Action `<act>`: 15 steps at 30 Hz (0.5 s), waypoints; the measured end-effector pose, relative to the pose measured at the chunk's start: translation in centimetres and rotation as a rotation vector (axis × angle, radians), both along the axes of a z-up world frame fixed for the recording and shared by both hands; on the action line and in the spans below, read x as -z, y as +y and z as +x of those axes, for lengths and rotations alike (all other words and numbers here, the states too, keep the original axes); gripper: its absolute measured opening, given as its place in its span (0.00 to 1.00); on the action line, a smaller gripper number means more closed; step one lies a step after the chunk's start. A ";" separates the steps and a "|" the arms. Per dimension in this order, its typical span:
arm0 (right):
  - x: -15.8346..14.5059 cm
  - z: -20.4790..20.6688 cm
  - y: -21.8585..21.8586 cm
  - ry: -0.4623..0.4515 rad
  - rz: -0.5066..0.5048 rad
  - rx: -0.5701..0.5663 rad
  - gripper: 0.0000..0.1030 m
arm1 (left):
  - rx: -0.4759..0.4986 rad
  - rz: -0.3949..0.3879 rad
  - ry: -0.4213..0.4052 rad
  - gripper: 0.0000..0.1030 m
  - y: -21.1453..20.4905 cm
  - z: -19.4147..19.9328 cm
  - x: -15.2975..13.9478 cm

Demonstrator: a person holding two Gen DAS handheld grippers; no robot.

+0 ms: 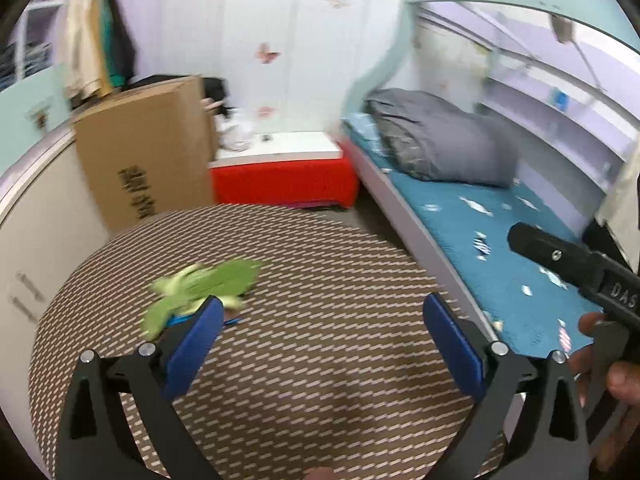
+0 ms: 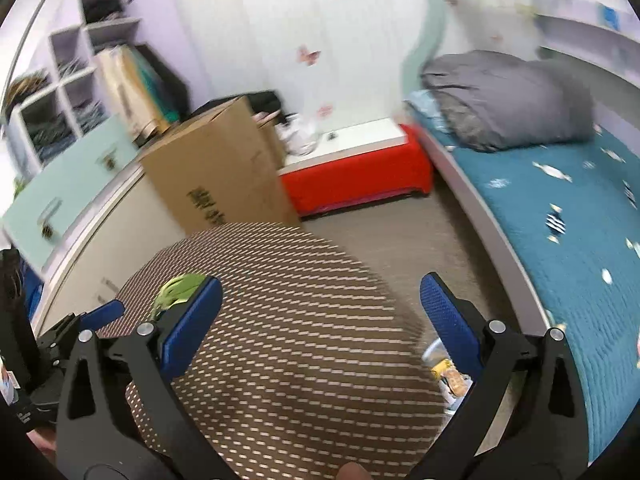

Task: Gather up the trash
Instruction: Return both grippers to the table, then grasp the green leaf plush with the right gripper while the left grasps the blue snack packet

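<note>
Now both spread wide and empty: the left gripper point(image 1: 323, 334) hovers lower centre, ready for the green wrapper point(image 1: 200, 292) left of centre on the round table point(image 1: 340, 264), the right gripper point(image 2: 320, 320) alongside

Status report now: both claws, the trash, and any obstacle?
Left claw open, empty. Right claw open, empty. Green wrapper lies on round table, beside left claw's finger. Nothing blocks it.

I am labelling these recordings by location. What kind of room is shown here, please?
Most likely a child's bedroom: a bed with a blue patterned sheet and grey folded duvet, butterfly stickers on the wall, and cube shelves beside it.
</note>
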State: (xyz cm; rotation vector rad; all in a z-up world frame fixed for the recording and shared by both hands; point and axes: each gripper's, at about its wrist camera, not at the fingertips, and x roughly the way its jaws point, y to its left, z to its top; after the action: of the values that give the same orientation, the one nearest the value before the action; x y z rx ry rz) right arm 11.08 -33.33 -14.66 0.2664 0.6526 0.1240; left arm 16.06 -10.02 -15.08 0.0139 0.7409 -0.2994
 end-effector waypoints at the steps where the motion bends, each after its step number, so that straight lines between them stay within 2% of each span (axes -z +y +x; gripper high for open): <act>1: 0.1 0.4 1.1 0.005 -0.006 -0.026 0.94 | -0.023 -0.005 0.007 0.95 1.3 -0.2 0.3; 8: 1.8 4.2 10.0 0.066 -0.070 -0.232 0.94 | -0.180 -0.025 0.035 0.95 9.3 -1.4 1.9; 15: 4.0 6.9 16.3 0.100 -0.122 -0.356 0.94 | -0.282 -0.029 0.052 0.95 15.0 -3.3 3.5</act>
State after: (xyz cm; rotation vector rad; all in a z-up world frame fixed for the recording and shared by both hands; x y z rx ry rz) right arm 18.00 -16.99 -18.69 0.0363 0.8005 0.4127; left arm 12.76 5.00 -18.54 -0.1251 0.7790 -0.0418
